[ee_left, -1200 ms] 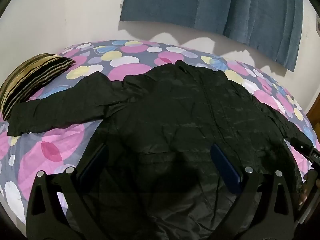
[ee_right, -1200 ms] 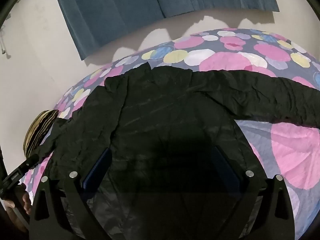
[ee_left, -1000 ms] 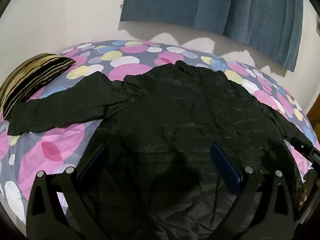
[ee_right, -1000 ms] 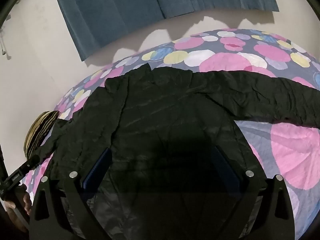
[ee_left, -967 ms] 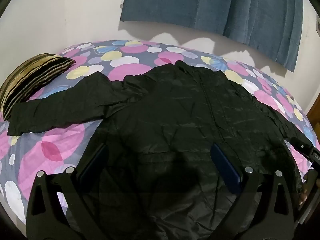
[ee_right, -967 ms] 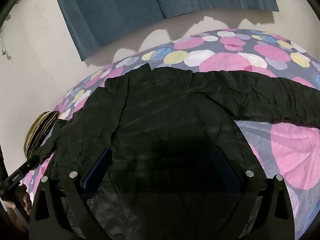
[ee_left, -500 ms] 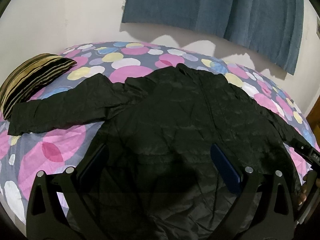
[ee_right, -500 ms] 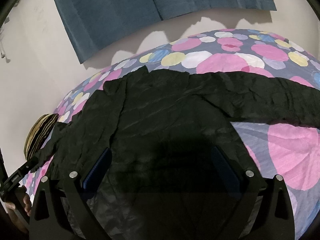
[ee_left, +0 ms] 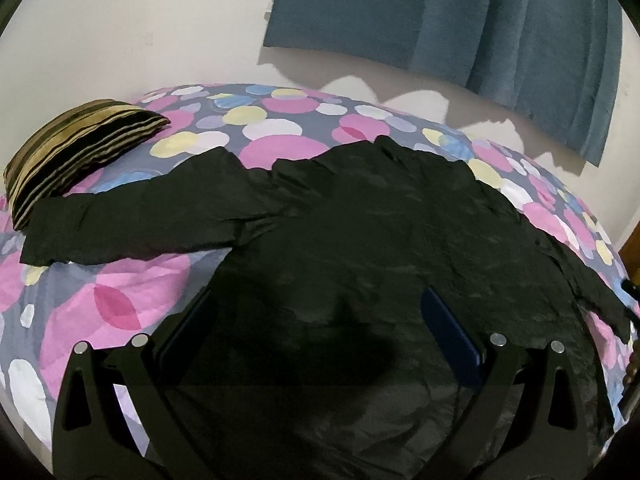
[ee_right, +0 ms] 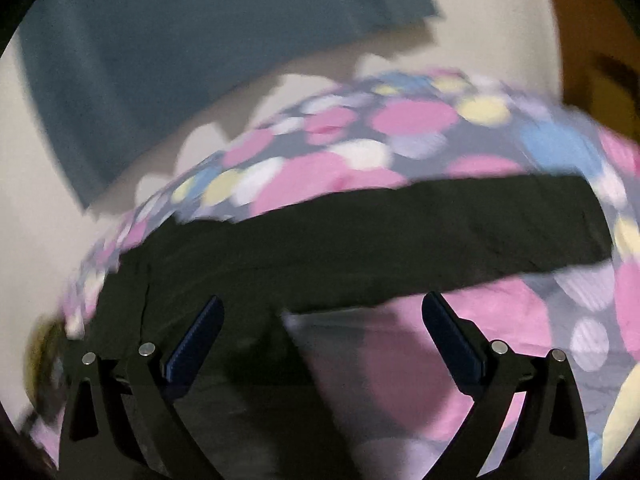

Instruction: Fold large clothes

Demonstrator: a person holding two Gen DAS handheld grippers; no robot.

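A large black jacket [ee_left: 360,240] lies spread flat on a bed, one sleeve stretched out to the left [ee_left: 132,220]. My left gripper [ee_left: 316,320] is open and empty, hovering over the jacket's lower body. In the blurred right wrist view the jacket's other sleeve [ee_right: 440,232] stretches to the right across the bed. My right gripper [ee_right: 320,328] is open and empty, above the jacket's side edge below that sleeve.
The bed [ee_left: 120,300] has a cover with pink, blue and yellow circles. A striped brown pillow [ee_left: 76,148] lies at its left end, touching the sleeve cuff. A blue curtain [ee_left: 460,12] hangs on the white wall behind. A wooden edge [ee_right: 592,40] shows at right.
My right gripper has swung quickly to the right, from over the jacket's body towards its right sleeve. My left gripper has tilted up slightly. The jacket has not moved.
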